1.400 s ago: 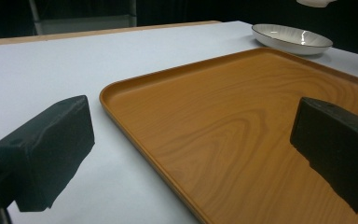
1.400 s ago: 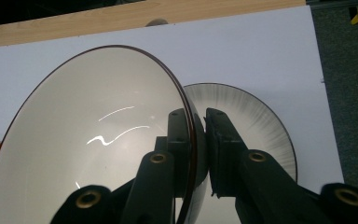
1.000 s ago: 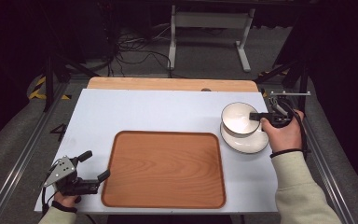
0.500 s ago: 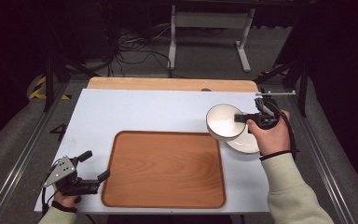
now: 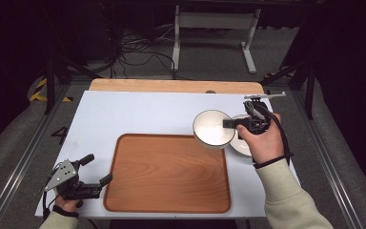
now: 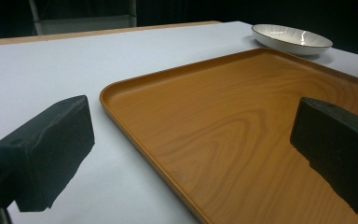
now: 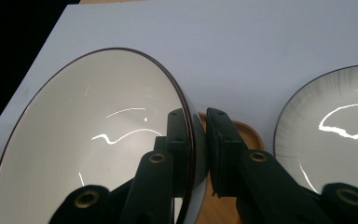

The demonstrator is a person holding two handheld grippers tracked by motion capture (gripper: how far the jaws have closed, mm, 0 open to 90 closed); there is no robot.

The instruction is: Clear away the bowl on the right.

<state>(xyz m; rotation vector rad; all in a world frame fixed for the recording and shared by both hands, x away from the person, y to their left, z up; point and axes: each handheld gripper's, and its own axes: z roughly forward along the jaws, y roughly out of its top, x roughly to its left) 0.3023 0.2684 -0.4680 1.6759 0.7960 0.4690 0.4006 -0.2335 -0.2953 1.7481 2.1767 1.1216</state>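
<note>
While pinching bowl (image 5: 214, 128) rim, right gripper (image 5: 230, 123) hovering at tray's (image 5: 167, 174) 1 o'clock beside plate (image 5: 244, 145); left gripper (image 5: 95, 172) lying spread at 8 o'clock.

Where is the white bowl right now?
In the high view the bowl is at the right, gripped by its rim in the right gripper, between the tray and the plate.

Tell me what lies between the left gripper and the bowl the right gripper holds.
The wooden tray lies between the left gripper and the bowl, per the high view.
</note>
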